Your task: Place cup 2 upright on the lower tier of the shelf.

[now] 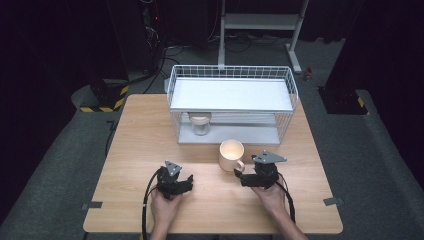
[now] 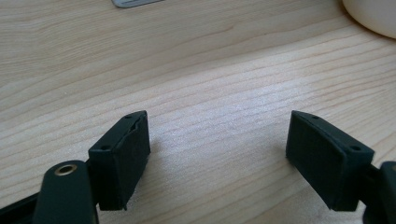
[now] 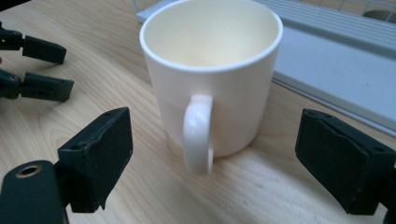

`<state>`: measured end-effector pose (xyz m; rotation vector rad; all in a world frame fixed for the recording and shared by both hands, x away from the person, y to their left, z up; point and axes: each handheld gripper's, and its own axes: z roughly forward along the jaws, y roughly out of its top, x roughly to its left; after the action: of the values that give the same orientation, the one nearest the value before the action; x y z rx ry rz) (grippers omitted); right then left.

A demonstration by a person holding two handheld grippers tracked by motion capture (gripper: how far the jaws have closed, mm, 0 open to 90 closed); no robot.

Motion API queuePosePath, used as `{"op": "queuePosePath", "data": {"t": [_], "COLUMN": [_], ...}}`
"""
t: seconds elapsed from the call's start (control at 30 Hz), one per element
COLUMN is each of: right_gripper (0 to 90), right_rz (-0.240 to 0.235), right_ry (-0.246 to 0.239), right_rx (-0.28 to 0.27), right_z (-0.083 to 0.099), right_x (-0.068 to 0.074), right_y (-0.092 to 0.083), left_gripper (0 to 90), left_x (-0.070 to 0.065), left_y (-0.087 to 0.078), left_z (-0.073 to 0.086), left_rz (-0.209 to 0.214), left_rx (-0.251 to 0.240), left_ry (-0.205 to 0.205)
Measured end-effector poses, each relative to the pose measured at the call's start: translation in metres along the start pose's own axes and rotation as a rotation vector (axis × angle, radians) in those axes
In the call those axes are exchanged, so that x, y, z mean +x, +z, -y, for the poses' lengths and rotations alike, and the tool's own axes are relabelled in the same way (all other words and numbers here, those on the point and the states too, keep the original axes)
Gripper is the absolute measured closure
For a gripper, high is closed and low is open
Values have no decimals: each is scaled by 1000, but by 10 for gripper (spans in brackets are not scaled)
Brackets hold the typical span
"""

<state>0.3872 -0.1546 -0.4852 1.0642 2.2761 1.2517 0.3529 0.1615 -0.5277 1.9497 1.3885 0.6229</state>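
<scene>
**Cream mug stands between two open grippers and a wire rack**

Cream-coloured and empty, the mug [image 1: 231, 154] stands upright on the wooden table [image 1: 135, 150], just in front of the white wire rack [image 1: 232, 102]. Its handle [image 3: 198, 137] points toward the person. The right gripper [image 1: 240, 176] rests on the table close behind this handle, with its jaws wide apart; in the right gripper view the handle is between the two jaws, but they do not touch it. The left gripper [image 1: 189, 180] lies on the table to the left of the mug, a little apart from it. Its jaws are also spread, with bare wood between them. Inside the rack, on the lower shelf, a small glass jar [image 1: 201, 124] stands under the flat white upper shelf [image 1: 230, 94]. Each gripper is held by one hand.
</scene>
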Motion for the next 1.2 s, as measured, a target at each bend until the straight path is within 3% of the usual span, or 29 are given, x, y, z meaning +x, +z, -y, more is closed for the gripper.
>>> {"op": "queuePosePath", "data": {"t": [0.6,1.2], "right_gripper": [91,90], "right_rz": [2,39], "right_ry": [-4,-23], "right_rx": [-16,-22], "right_z": [-25,-34], "right_x": [4,6], "right_y": [26,43], "left_gripper": [222,222], "left_x": [0,0], "left_y": [0,0], "left_z": [0,0], "left_rz": [0,0], "left_rx": [0,1], "left_ry": [1,-1]}}
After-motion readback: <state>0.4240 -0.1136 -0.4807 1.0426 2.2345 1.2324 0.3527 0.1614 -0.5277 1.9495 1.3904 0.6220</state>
